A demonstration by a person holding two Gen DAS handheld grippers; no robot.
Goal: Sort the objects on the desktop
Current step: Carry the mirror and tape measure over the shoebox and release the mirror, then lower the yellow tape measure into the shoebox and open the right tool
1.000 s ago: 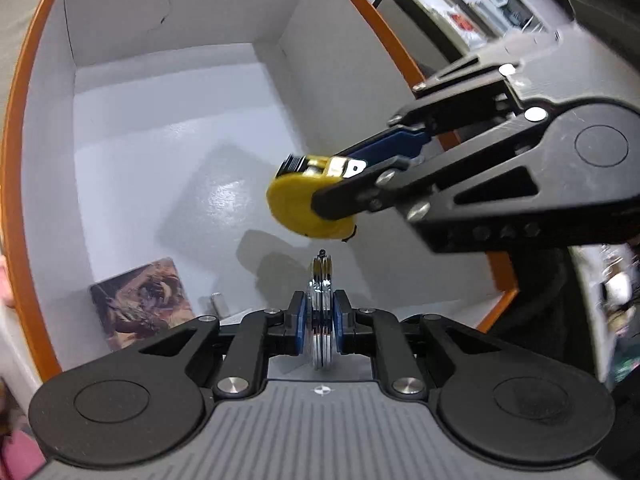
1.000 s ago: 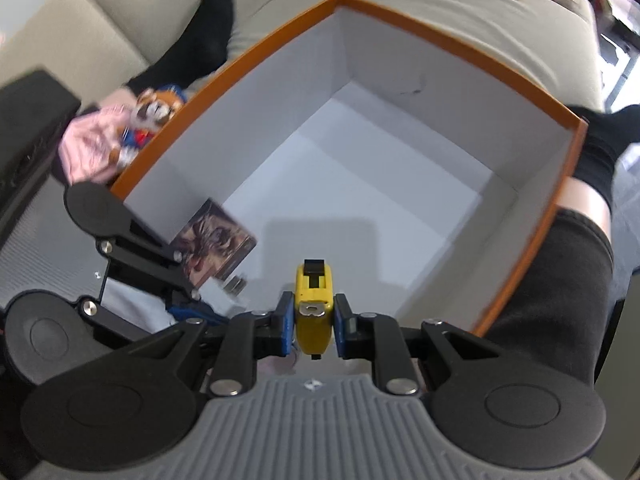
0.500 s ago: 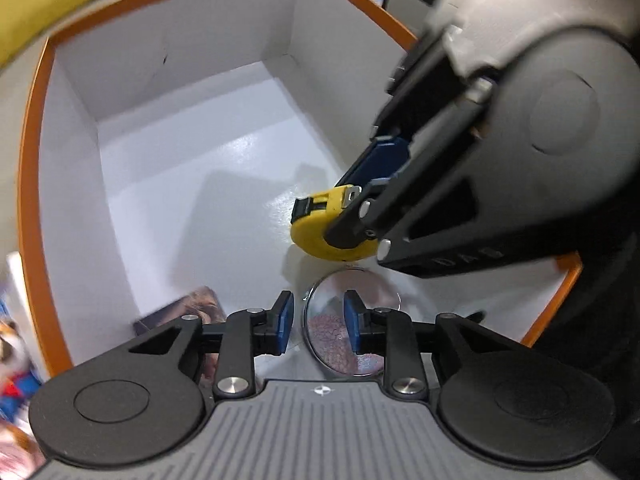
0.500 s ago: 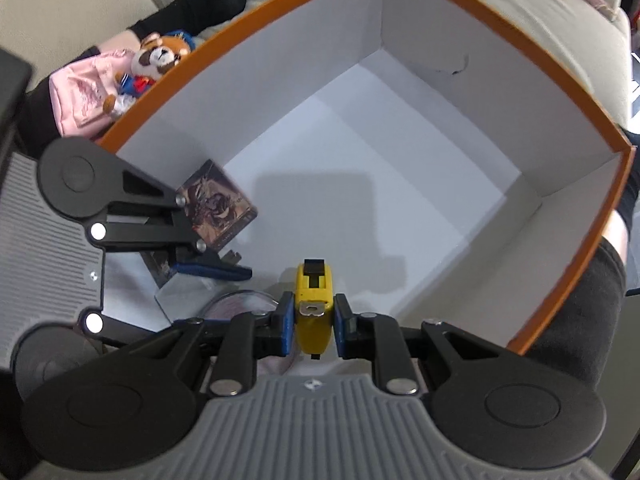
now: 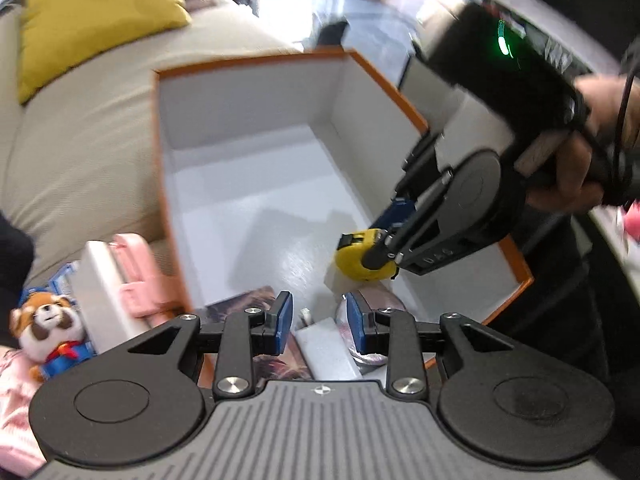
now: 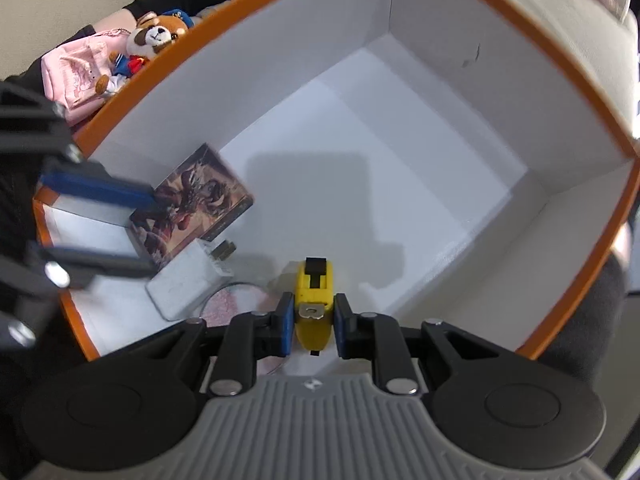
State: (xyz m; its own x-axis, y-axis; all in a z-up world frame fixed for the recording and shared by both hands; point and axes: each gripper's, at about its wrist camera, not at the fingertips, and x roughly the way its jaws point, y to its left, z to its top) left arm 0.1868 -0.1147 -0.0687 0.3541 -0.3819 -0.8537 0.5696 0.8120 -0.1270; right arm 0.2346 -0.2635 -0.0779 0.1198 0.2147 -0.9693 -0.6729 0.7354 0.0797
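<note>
Box (image 6: 592,92) already holds a card pack (image 6: 196,204), white block and round disc. Left gripper (image 5: 316,322) opening, nothing between its jaws; right gripper (image 6: 312,320) clamps the tape measure (image 6: 314,300) over the box floor, not yet dropped.

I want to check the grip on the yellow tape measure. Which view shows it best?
The right wrist view: the tape measure sits centred and sharp between the right gripper pads. The left wrist view shows it side-on, blurred, partly hidden.

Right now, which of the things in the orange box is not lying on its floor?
The yellow tape measure: the right gripper holds it above the floor. The picture card box, the white block and the round disc lie on the box floor.
</note>
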